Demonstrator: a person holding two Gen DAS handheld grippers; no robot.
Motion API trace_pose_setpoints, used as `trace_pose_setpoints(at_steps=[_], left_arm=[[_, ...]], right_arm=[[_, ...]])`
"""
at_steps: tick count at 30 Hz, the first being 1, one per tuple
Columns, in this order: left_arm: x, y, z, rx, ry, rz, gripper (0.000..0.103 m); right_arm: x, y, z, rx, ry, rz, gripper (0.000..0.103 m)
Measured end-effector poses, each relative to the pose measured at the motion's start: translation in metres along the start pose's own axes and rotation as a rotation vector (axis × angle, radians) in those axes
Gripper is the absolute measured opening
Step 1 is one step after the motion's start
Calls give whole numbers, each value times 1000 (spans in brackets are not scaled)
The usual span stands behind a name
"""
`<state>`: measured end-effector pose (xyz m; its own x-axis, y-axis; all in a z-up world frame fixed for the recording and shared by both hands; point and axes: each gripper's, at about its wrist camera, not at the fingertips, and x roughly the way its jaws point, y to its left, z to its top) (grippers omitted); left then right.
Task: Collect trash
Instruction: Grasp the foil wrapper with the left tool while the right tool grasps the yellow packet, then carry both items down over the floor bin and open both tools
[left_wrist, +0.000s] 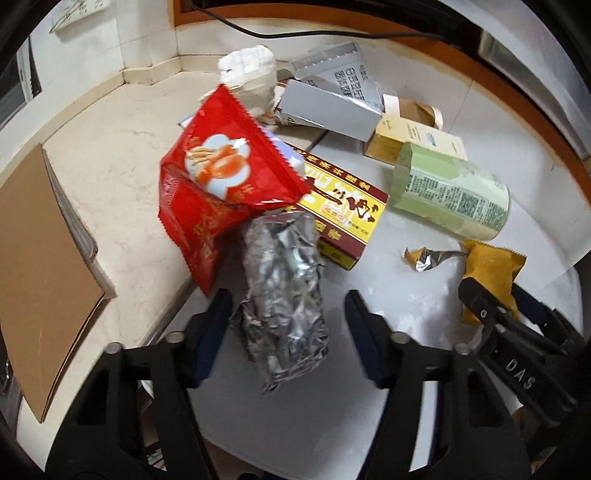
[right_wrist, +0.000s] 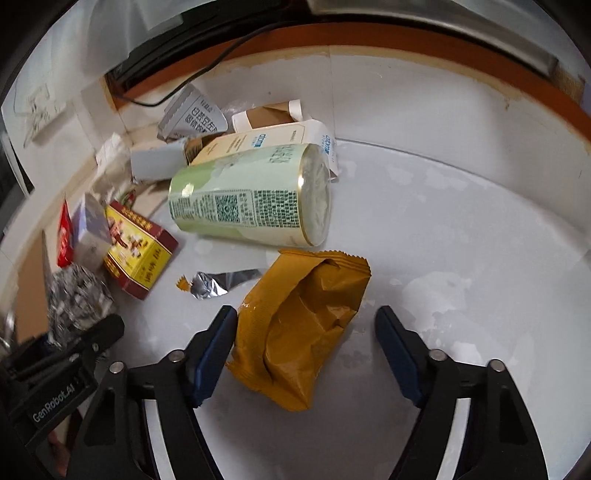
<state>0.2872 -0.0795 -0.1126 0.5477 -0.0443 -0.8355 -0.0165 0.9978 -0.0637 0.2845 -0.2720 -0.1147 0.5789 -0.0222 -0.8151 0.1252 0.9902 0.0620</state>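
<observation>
I had the left gripper (left_wrist: 286, 314) spread open around a crumpled silver wrapper (left_wrist: 284, 295), under the red snack bag (left_wrist: 218, 192). My right gripper (right_wrist: 306, 332) stood open too, the mustard wrapper (right_wrist: 299, 325) lying on the white table (right_wrist: 461, 240) between its fingers.

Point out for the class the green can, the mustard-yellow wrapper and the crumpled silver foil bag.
green can (right_wrist: 243, 199): right wrist view, on its printed side.
mustard-yellow wrapper (right_wrist: 295, 332): right wrist view, on its creased middle.
crumpled silver foil bag (left_wrist: 284, 295): left wrist view, on its wrinkled middle.
</observation>
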Motion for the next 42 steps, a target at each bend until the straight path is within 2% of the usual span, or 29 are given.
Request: trace_pose_setpoints(at_steps=[1,3,4,9,16,21,27,34,38,42], left_arm=[[2,-3,0,9,4,7,46],[3,-8,-2,23,3,6,46],[2,-10,-3,24,3,2,46],[-6,-11,-12,25,-7,-16,44],[-42,-2,-36,11,-64,-67,44],[-90,9,-61,11,-145,-100,44],[-143,30,-93,-7,-199,-131,44],[-188,56,-139,30,-241,-95,44],[-199,78,-172,36,-239,-75,44],[-195,104,-202,6,-236,-94,44]], right_arm=[[1,2,0,-12,-9,-14,65],[1,3,-2,-21,-17,-23,47],[2,3,-1,-20,-21,-23,42],[-12,2,-11,-15,-24,5,38],[-60,3,-32,-15,-70,53,36],[-102,5,-56,-13,-98,123,35],[-149,17,-94,-55,-98,211,35],[-192,47,-143,-160,-123,284,36],[-200,68,-168,-234,-109,316,36],[-185,92,-196,-327,-63,336,36]])
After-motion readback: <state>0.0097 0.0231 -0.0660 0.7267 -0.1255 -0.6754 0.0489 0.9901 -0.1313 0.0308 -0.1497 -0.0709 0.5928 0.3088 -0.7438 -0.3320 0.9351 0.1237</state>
